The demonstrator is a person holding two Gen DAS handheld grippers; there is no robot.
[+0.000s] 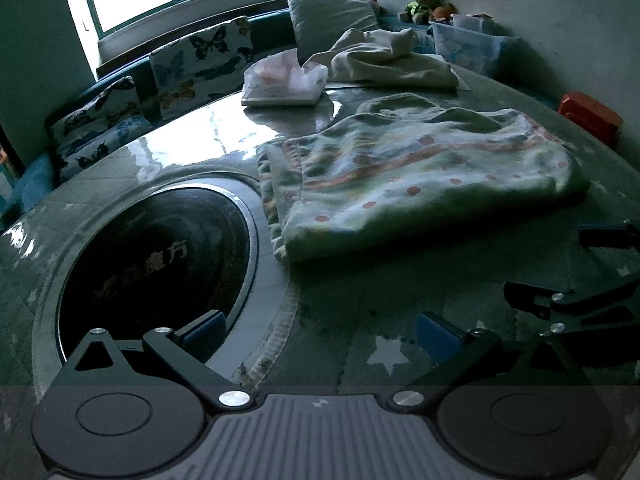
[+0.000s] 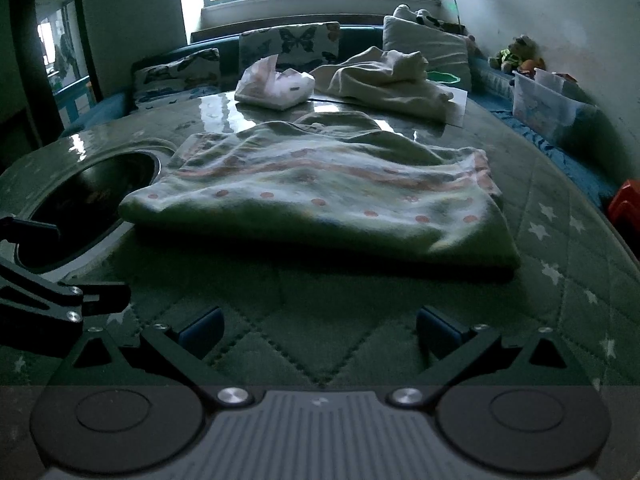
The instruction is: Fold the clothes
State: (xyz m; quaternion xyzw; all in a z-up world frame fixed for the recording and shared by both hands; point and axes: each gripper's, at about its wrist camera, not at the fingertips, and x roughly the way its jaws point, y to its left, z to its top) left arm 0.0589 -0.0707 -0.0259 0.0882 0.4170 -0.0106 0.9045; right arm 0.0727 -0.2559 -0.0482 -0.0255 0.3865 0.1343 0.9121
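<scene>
At the far left we see a round dark glass plate (image 1: pixel 160 256) set into the table (image 2: pixel 304 320), which carries a green quilted cover with white stars. Our left gripper (image 1: pixel 320 330) hangs low over the cover beside that plate; its jaws stand wide apart and hold nothing. Its left blue pad (image 1: pixel 204 330) overlaps the rim of the plate in the left wrist view.

Ahead of both grippers lies the dotted garment (image 2: pixel 320 196), pale with pink dots and stripes, partly folded and rumpled, flat on the cover. Its left edge reaches the rim of the glass plate.

Behind it, on the glossy part of the table, we see a plastic bag (image 2: pixel 276 84) and, to its right, a crumpled cream garment (image 2: pixel 384 76).

Our right gripper (image 2: pixel 320 330) hovers over the cover just short of the dotted garment's near edge. Its jaws are also spread and empty. A clear storage bin (image 2: pixel 540 100) stands at the far right.
</scene>
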